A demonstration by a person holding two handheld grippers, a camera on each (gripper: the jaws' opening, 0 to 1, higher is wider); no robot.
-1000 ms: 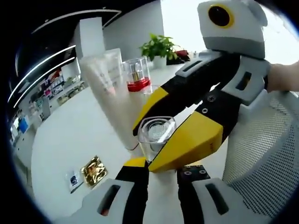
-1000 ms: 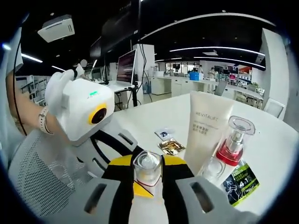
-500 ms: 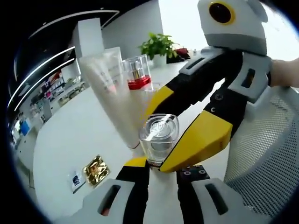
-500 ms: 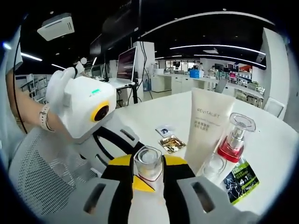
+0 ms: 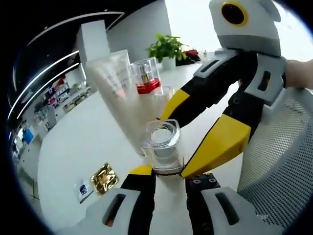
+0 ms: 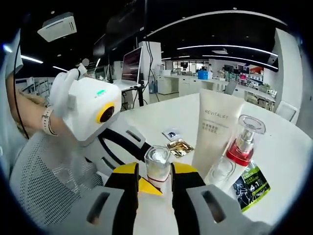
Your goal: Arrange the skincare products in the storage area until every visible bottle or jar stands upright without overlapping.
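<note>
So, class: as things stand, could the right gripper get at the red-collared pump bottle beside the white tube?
Probably not straight away. The right gripper has a small clear bottle between its jaws, held by the left gripper. The red-collared pump bottle stands unobstructed beside the white tube.

Right gripper [image 6: 154, 177] open, off bottle [image 6: 157, 164].

Left gripper view: strong daylight from behind potted plant [image 5: 166, 48], background there blown out white. White table [image 5: 73, 147] evenly lit, soft faint shadows. Clear glass bottle [image 5: 161, 147] sharp, small glints on cap. Heavy fisheye bending near edges.

Right gripper view: dim ceiling above white tube [image 6: 215, 134], curved light strips [image 6: 230, 47] bright. Tube lettering legible. Background beyond tube slightly soft. Straight lines bow outward.
</note>
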